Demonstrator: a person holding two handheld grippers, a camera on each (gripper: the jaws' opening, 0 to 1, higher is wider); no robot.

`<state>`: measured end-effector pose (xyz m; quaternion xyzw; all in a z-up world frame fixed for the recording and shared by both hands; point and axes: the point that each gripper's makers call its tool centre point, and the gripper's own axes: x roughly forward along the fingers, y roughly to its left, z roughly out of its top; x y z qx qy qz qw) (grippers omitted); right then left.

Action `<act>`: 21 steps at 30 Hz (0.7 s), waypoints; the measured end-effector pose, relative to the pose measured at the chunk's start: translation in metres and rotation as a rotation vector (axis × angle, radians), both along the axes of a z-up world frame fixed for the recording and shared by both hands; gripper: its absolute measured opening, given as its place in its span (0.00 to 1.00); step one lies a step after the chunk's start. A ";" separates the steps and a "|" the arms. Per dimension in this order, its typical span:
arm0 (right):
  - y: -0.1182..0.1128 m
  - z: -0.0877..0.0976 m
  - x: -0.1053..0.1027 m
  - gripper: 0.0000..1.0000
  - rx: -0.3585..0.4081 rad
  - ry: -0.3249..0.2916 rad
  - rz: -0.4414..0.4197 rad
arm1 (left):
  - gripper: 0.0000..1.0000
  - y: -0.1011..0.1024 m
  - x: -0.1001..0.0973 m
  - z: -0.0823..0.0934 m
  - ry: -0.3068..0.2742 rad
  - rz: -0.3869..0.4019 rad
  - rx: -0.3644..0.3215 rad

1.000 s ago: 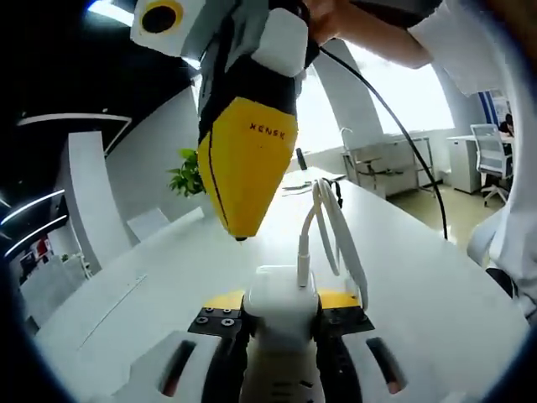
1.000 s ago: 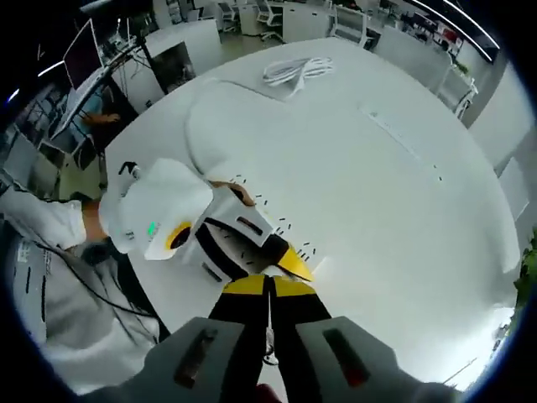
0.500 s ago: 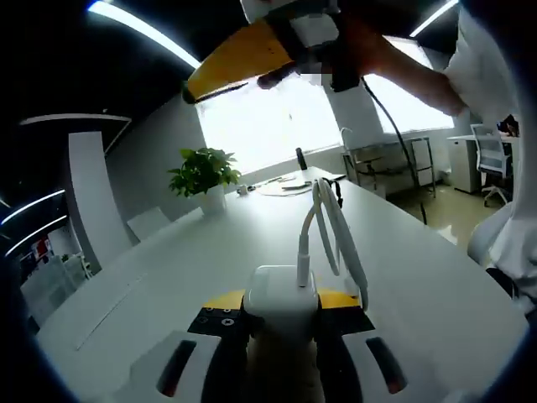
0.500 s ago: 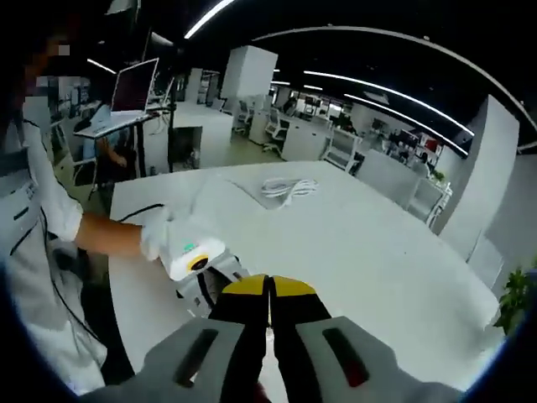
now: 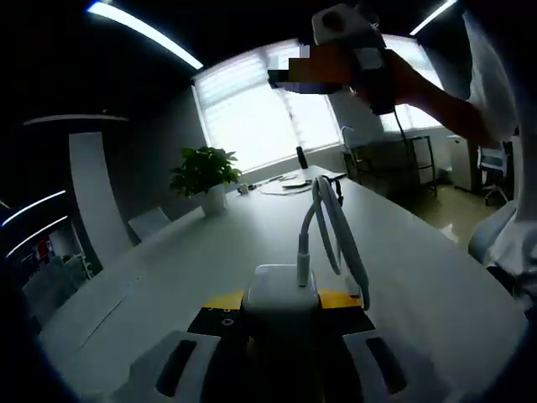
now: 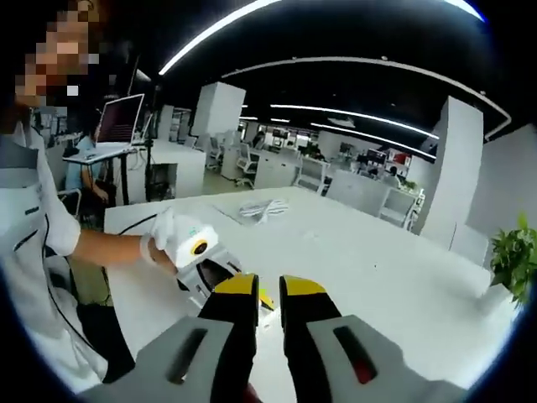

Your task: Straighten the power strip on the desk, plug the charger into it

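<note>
The right tongs [image 6: 268, 294] have lifted away, now slightly parted and empty; the left tongs [image 5: 281, 323] still clamp the charger [image 5: 281, 294], apparently unplugged.

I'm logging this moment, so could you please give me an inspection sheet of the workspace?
Surface: white desk, mostly bare.
Job's things: white charger gripped upright; a white coiled bundle at the far end, possibly the power strip, too small to tell.
Clutter: potted plant; small items behind it, unclear.
Grippers: left gripper shut on the charger; right gripper open, empty, raised above the desk.
Cables: charger's white cable loops up from its top.
Surroundings: open office with bright windows, chairs and desks.
</note>
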<state>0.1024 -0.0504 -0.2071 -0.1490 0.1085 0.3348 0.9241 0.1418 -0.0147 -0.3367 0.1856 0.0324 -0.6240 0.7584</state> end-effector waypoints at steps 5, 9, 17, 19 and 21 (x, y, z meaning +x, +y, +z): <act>-0.016 -0.027 -0.006 0.13 0.032 0.048 -0.028 | 0.32 0.000 0.001 0.000 -0.002 0.001 0.001; -0.026 -0.043 -0.010 0.17 0.010 0.066 -0.051 | 0.32 -0.001 0.002 -0.001 -0.004 0.000 0.003; -0.031 -0.068 -0.018 0.24 0.065 0.120 -0.062 | 0.32 -0.001 0.005 -0.001 -0.016 0.003 0.009; -0.032 -0.074 -0.020 0.26 0.069 0.132 -0.063 | 0.32 -0.001 0.005 -0.001 -0.018 0.003 0.010; -0.032 -0.081 -0.022 0.29 0.072 0.139 -0.064 | 0.32 -0.001 0.005 -0.002 -0.017 0.004 0.011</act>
